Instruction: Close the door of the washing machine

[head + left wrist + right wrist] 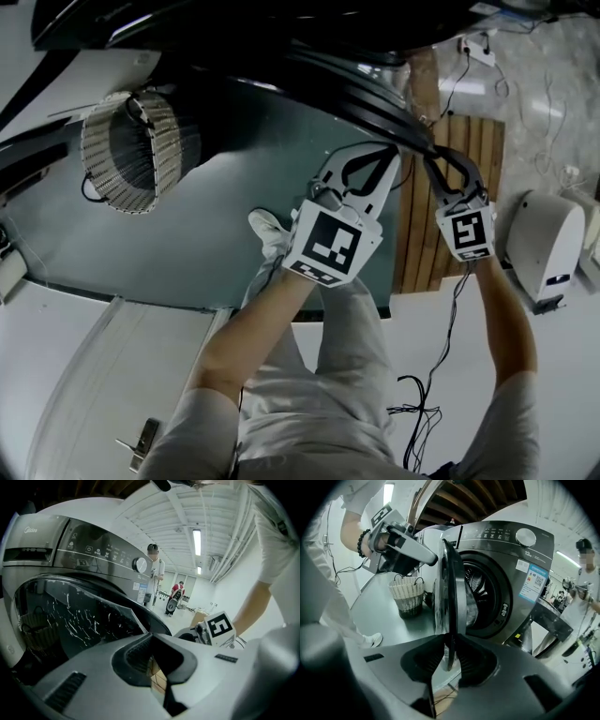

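Observation:
The washing machine [506, 573] is grey, and its round door [450, 573] stands open, edge-on in the right gripper view. In the head view the door's black rim [375, 103] arcs across the top. My right gripper [449, 653] straddles the door's edge; its jaws stand apart, with a thin gap beside the rim. In the head view, that right gripper [433, 155] meets the rim from below. My left gripper [398, 155] is shut with nothing in it, its tips against the rim beside the right one. The left gripper [152, 656] lies along the door's dark glass [84, 620].
A woven laundry basket [131, 150] stands on the grey floor left of the machine. A wooden slatted board [469, 150] and a white appliance [548, 244] are at the right. Cables [417, 412] trail by my legs. People stand in the background [154, 573].

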### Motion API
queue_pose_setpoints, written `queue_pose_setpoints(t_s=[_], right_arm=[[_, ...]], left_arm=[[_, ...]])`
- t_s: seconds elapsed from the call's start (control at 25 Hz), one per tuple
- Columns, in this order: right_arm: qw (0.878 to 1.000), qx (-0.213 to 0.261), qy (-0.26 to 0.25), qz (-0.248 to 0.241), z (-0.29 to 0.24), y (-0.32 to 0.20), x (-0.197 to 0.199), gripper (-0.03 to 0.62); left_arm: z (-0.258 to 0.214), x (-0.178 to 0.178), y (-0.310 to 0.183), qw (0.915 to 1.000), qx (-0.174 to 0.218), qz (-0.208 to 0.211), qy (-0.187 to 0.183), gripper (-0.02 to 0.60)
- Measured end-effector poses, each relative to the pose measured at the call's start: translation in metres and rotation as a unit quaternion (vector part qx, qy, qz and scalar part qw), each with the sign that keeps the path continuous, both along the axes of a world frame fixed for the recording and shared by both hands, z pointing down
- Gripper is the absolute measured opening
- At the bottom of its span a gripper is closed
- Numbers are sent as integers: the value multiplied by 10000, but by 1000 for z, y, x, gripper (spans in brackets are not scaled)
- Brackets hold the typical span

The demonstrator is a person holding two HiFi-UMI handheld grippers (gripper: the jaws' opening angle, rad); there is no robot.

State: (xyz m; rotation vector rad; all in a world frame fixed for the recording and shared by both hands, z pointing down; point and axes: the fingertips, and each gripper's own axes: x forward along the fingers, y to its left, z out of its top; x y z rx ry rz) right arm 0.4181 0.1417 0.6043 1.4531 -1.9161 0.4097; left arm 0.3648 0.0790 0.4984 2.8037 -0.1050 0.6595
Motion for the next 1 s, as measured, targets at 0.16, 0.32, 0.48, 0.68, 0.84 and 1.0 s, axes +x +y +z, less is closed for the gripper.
queue_pose_setpoints(t_s=[0.16, 0.32, 0.48, 0.68, 0.84, 1.0], right_arm=[[9997, 29, 54, 249, 0, -16, 26, 98], [9994, 63, 185, 301, 1, -34, 49, 104], [9991, 39, 347, 226, 1, -52, 67, 107], [9985, 44, 504, 186, 0, -72, 88, 107], [9981, 76, 550, 275, 0, -89, 103, 109], [9967, 100, 637, 492, -1, -107, 120, 110]], left_arm=[[-2, 15, -10, 9999, 99, 2, 78, 3], [-1, 25, -23, 9998, 182, -3, 110, 3], [-3, 34, -36, 9996, 221, -43, 165, 3], [-6, 53, -53, 9994, 240, -51, 244, 3], [-6, 67, -66, 9989, 405, -25, 252, 3], [-6, 74, -78, 9989, 397, -82, 247, 3]])
